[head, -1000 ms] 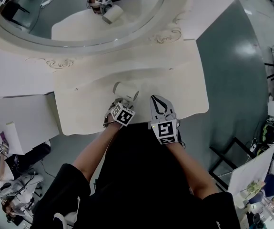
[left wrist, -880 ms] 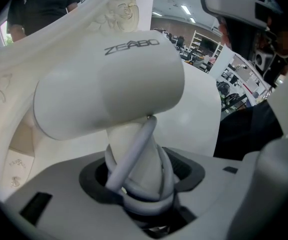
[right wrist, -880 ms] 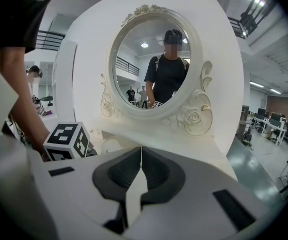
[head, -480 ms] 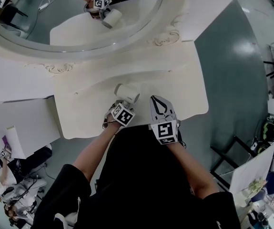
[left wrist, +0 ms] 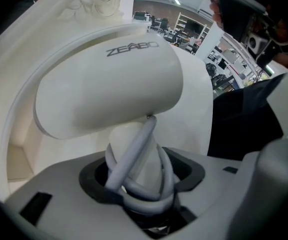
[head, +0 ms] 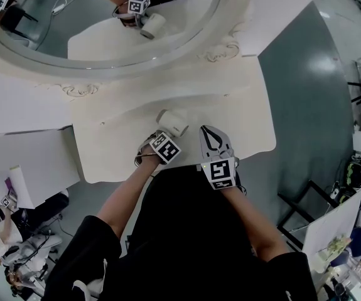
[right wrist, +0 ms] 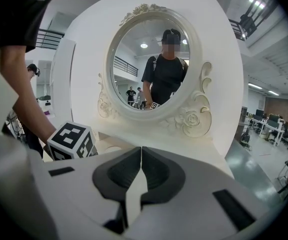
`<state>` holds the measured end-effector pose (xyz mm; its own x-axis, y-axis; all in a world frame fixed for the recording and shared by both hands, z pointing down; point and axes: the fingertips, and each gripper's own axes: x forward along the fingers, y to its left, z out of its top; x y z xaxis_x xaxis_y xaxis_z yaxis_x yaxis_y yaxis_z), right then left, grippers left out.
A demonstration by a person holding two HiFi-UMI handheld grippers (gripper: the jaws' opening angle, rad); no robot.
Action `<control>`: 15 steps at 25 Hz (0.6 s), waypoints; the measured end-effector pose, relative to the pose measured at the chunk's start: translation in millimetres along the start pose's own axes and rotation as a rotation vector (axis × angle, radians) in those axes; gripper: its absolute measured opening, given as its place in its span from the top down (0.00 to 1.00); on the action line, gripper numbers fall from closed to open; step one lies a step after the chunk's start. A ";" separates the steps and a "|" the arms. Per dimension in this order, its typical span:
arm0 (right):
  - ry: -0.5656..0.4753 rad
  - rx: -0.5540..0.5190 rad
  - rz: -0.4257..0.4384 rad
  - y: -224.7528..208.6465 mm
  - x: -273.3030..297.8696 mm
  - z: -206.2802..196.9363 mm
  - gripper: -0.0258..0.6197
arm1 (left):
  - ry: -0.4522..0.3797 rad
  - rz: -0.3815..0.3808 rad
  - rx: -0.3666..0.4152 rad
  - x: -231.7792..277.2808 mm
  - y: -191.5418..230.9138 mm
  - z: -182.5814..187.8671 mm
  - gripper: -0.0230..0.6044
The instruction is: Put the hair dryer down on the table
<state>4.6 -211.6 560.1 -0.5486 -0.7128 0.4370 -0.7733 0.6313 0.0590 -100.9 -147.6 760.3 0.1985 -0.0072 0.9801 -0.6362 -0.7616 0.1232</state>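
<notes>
Open lab hall, grey floor (head: 306, 61), desks (right wrist: 271, 126), ceiling strip lights (right wrist: 256, 4), shelving (left wrist: 184, 21)

We look down on a cream tabletop (head: 246, 115) with a scalloped edge, set below an oval mirror (right wrist: 133, 49) in a carved, rose-trimmed frame (right wrist: 191, 119). Glossy grey-green floor (head: 306, 74) lies beside it. White panels (head: 17, 99) stand at the left. Strip lights (right wrist: 256, 3) shine overhead, and desks (right wrist: 271, 126) fill the far hall.

Hair dryer (head: 172, 121) over table (head: 230, 102), before mirror (head: 73, 24), left of right gripper (head: 208, 131)
</notes>
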 end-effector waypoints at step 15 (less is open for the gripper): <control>0.009 0.061 0.001 0.0 -3.6 -7.5 0.93 | 0.064 -0.014 0.014 3.9 1.8 0.3 0.57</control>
<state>9.0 -206.7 565.2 -0.5466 -0.7091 0.4455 -0.7907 0.6121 0.0042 -101.0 -149.2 764.4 0.1588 0.0447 0.9863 -0.6230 -0.7704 0.1352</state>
